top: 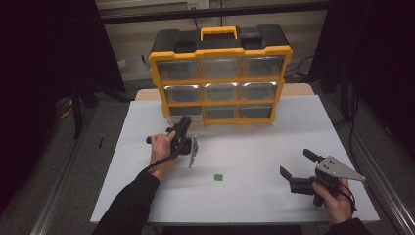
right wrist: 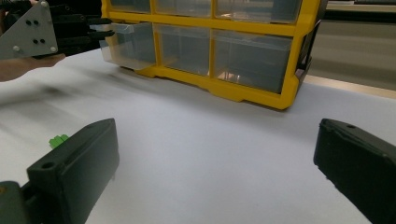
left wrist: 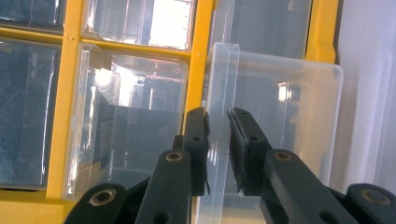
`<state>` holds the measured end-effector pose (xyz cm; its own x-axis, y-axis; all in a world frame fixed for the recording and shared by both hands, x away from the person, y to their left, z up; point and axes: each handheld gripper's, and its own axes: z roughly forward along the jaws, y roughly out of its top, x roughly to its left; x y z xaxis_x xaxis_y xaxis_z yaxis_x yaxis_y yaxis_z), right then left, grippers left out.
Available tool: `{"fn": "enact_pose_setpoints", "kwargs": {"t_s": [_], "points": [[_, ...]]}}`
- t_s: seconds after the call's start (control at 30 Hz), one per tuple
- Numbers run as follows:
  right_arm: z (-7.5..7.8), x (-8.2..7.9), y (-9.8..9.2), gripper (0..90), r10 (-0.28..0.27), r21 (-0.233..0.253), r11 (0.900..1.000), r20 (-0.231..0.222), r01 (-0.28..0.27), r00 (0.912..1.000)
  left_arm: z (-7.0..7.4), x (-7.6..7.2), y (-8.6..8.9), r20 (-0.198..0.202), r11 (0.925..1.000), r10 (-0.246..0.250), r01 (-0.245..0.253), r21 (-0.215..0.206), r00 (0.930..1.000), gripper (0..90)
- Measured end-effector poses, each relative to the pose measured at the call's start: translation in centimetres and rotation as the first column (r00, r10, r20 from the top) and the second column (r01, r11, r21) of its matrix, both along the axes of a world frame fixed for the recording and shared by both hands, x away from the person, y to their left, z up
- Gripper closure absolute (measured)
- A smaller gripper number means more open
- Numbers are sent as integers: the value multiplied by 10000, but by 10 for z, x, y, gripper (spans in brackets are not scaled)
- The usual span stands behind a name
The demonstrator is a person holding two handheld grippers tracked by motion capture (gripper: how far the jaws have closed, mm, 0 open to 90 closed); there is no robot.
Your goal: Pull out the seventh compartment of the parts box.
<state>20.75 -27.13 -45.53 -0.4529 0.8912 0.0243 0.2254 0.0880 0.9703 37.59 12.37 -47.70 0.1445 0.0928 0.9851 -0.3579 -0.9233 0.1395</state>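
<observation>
A yellow and black organizer (top: 220, 73) with clear drawers stands at the back of the white table (top: 254, 147). Its bottom-left drawer (top: 188, 111) is pulled partway out. My left gripper (top: 184, 123) is shut on that drawer's upright clear handle tab (left wrist: 223, 84), one jaw on each side of it. The right gripper view shows the same drawer (right wrist: 128, 44) sticking out of the frame, held by the left gripper (right wrist: 105, 28). My right gripper (top: 297, 164) hovers open over the table's front right, nothing between its fingers. A small green piece (top: 219, 177) lies on the table between the two hands.
The other drawers sit flush in the organizer's frame (right wrist: 243, 93) and look empty. Dark floor and metal rails run along both sides of the table. In the right gripper view the green piece (right wrist: 58, 140) lies just beyond the left finger.
</observation>
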Motion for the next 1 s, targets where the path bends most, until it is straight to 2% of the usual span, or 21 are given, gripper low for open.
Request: {"fn": "enact_pose_setpoints", "kwargs": {"t_s": [0.03,0.07,0.1,0.17,0.2,0.23,0.27,0.4,0.43,0.47,0.5,0.53,0.57,0.6,0.63,0.7,0.8,0.87,0.9,0.93,1.0], "points": [[0,0,0,1,-12,2,10000,-1,12,10000,1,0,0,140,10000,-7,6,88,9999,780],[0,0,0,1,-14,18,10000,-3,14,10000,-1,-2,1,150,9999,88,-86,-112,9998,780],[0,0,0,1,-15,21,10000,-3,15,10000,-1,-2,1,254,9998,-85,89,-190,9996,780],[0,0,0,1,-30,6,10000,-18,30,10000,2,-5,1,210,9997,88,-92,221,9997,780],[0,0,0,1,-36,9,10000,-20,36,10000,-3,-4,1,186,9983,-205,215,-549,9996,781],[0,0,0,1,-36,9,10000,-20,36,10000,0,-7,2,132,10000,45,-45,-3,9999,781],[0,0,0,0,-35,7,10000,-16,35,10000,1,-7,2,147,9999,-69,67,158,9999,780],[0,0,0,1,16,-2,10000,2,-16,10000,2,-10,2,83,9997,138,-140,214,9999,781],[0,0,0,1,11,-10,10000,-3,-11,10000,-1,-9,1,155,9999,-93,94,-60,9998,781],[0,0,0,1,11,-10,10000,-3,-11,10000,2,-11,1,193,9996,129,-134,263,9997,781],[0,0,0,1,2,-19,10000,-5,-2,10000,1,-12,1,188,9998,170,-171,63,9997,781],[0,0,0,1,-11,-23,10000,0,11,10000,-2,-11,0,221,9989,-142,152,-438,9997,781],[0,0,0,1,-16,-21,10000,-1,16,10000,3,-14,1,164,9994,161,-166,295,9997,781],[0,0,0,1,-16,-21,10000,-1,16,10000,4,-16,2,200,9983,318,-328,490,9993,781],[0,0,0,1,-3,-28,10000,-3,3,10000,-1,-14,1,81,9993,-138,141,-334,9999,781],[0,0,0,1,-2,-39,10000,-8,2,10000,3,-17,1,177,9998,2,-5,184,9998,781],[0,0,0,1,25,-95,10000,-17,-25,10000,2,-19,2,111,10000,34,-35,90,9999,781],[0,0,0,1,25,-98,9999,-17,-25,10000,2,-18,2,110,9999,-141,140,87,9998,781],[0,0,0,1,16,-103,9999,-33,-16,10000,0,-18,2,102,9995,-203,206,-240,9997,780],[0,0,0,1,16,-103,9999,-33,-16,10000,2,-21,2,132,9999,42,-44,110,9999,780],[0,0,0,1,25,-98,9999,-61,-26,10000,3,-20,3,22,10000,-1,1,99,10000,780]]}}
